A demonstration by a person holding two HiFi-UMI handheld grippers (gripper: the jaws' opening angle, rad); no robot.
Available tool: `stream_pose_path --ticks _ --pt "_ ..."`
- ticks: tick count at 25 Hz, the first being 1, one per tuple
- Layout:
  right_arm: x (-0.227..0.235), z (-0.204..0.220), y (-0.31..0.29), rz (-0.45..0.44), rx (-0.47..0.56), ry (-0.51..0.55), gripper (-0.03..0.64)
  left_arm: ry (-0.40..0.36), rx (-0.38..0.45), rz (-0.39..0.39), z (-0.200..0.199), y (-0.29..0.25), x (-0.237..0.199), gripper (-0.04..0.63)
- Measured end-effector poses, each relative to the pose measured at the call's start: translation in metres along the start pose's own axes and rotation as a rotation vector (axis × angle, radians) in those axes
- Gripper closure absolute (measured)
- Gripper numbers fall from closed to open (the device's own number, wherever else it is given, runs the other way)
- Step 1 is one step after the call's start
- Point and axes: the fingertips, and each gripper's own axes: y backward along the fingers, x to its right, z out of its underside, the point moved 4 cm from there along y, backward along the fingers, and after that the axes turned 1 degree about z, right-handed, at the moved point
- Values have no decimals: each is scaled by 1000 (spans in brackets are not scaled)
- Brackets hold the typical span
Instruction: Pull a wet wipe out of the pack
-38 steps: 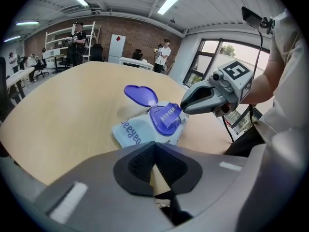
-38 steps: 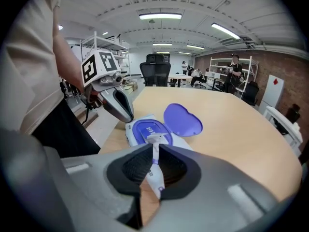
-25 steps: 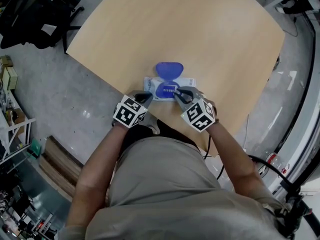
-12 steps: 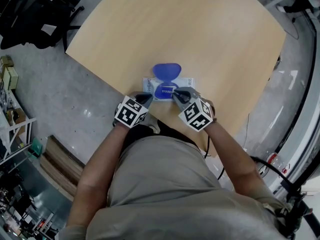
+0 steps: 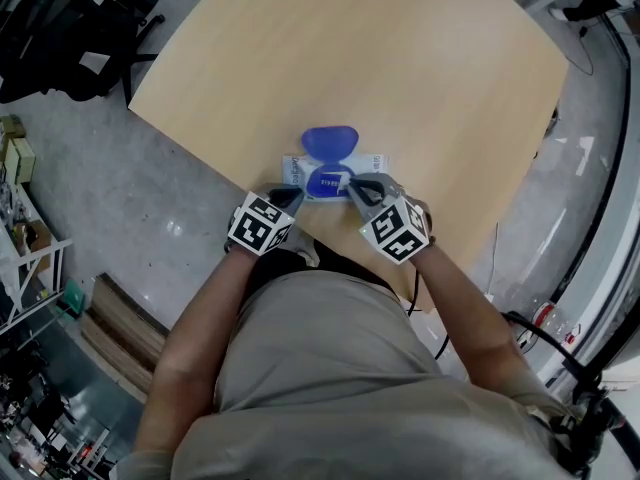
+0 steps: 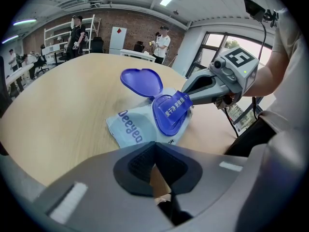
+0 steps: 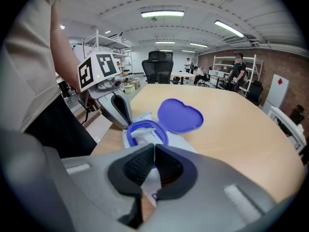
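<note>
My left gripper (image 6: 155,145) and right gripper (image 7: 154,146) are both closed and empty; I would pinch the limp white wet wipe (image 7: 139,132) at its fold.

Brick wall (image 7: 289,64), strip lights (image 7: 161,13), grey floor (image 5: 120,188), black office chair (image 5: 60,28)

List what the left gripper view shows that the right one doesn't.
Only the left gripper view shows the large lettering on the pack and the right gripper at its opening. Only the right gripper view shows the white wipe in that opening and the left gripper beside it. Both show the open blue lid and the table.
</note>
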Motion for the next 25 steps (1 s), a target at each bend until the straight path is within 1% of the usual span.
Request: stream_pose_path --ticks 14,19,25 --pt "27 5 17 93 9 -62 611 -3 5 1 0 1 -1 589" --pt "33 6 20 109 25 -79 611 -5 3 0 0 0 -1 590" --pt "42 6 24 134 19 -91 611 -4 5 -1 1 1 -2 589"
